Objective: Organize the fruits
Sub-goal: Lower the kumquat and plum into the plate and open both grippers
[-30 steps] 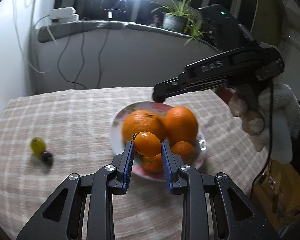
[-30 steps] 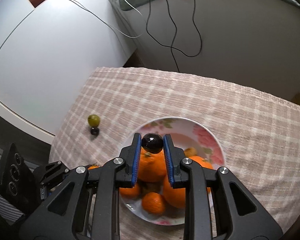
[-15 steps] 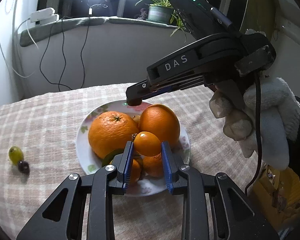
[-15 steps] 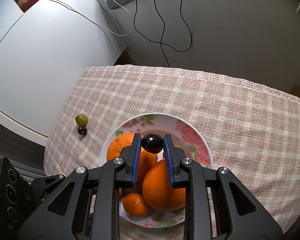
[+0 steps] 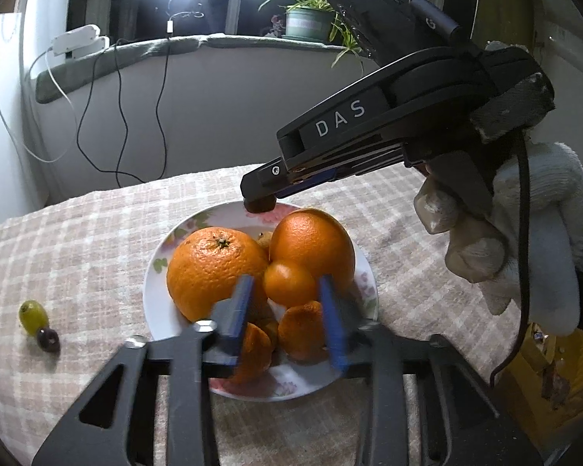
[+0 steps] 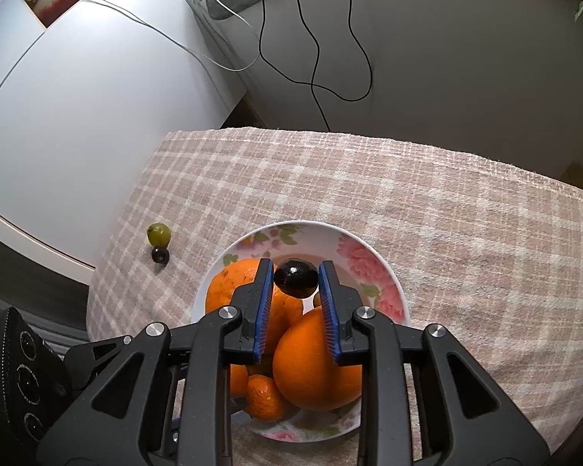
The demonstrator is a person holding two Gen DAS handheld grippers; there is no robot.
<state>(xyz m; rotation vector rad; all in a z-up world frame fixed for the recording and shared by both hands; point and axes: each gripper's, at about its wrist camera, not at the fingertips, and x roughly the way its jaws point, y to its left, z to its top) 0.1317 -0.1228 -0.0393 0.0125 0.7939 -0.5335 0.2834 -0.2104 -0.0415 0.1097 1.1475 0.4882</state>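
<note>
A potted plant (image 5: pixel 305 19) stands on the sill above black cables (image 5: pixel 120 116) and a checked tablecloth (image 5: pixel 77 240)

I can read only one text: the white letters "DAS", printed on the side of the right gripper (image 5: pixel 258 204), some way behind its jaws, toward the handle.
</note>
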